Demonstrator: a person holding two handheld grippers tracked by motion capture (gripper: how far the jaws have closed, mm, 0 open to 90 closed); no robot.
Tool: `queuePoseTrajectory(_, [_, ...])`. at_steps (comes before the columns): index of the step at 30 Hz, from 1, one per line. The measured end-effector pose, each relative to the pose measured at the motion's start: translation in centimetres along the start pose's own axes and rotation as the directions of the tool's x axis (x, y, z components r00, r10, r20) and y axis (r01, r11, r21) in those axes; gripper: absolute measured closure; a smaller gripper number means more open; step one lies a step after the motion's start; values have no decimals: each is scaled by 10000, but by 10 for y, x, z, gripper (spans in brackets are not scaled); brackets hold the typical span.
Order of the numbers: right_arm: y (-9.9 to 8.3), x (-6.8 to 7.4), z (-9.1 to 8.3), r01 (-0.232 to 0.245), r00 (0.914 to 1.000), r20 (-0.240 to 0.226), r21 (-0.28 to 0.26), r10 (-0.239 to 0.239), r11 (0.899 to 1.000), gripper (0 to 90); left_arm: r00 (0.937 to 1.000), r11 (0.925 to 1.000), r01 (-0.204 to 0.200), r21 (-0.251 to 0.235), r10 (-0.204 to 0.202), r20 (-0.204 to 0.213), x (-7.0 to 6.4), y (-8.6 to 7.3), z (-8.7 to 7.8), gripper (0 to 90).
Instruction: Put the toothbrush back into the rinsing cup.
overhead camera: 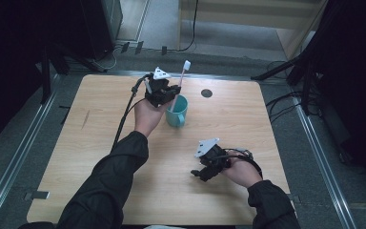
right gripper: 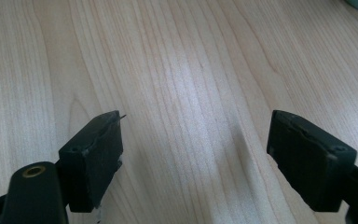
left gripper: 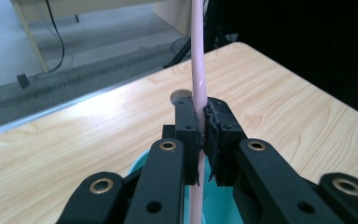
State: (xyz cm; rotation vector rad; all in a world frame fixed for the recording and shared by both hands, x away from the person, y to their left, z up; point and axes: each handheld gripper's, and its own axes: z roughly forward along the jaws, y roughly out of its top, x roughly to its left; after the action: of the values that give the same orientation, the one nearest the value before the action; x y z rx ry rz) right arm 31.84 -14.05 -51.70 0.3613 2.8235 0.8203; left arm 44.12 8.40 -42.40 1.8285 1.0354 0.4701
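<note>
While left gripper (left gripper: 203, 135) clamps toothbrush (left gripper: 198, 70), cup (overhead camera: 177, 110) stands below.

Right hand-held gripper (right gripper: 196, 154), jaws wide apart above bare wooden table (right gripper: 186, 70).

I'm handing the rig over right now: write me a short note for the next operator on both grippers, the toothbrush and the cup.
Left hand-held gripper: shut on the pink toothbrush handle, held roughly upright, bristle head up, over the teal cup. The handle's lower end runs down into the cup; whether it touches the bottom is hidden.
Right hand-held gripper: open, holding nothing, low over bare table near the front right, apart from the cup.
Done: toothbrush gripped and standing in the cup's mouth.
Left: probably either release it so it rests in the cup or lift it clear; the right gripper could steady the cup if it tips.
</note>
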Motion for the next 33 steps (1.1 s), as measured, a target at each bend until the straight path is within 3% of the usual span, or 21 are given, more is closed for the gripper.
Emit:
queuePoseTrajectory(4, [0, 0, 1, 18, 10000, -45, 20, -18, 10000, 182, 10000, 9996, 89, 278, -88, -15, 1, -8, 4, 844])
queuePoseTrajectory(6, [0, 0, 1, 29, 10000, -55, 21, -29, 10000, 182, 9999, 9983, -103, 577, 107, -73, 0, -12, 6, 843])
queuePoseTrajectory(16, [0, 1, 2, 83, 9999, -64, 85, -82, 9999, 182, 10000, 9955, 57, 950, -55, -28, 2, -25, 10, 842])
queuePoseTrajectory(23, [1, 1, 3, 72, 9999, -114, 113, -71, 9999, 181, 9999, 9887, -129, 1495, 138, -52, -1, -31, 17, 840])
queuePoseTrajectory(33, [0, 1, 3, 74, 9999, -141, 145, -72, 9999, 181, 9998, 9798, 140, 1993, -107, -177, 1, -35, 25, 838])
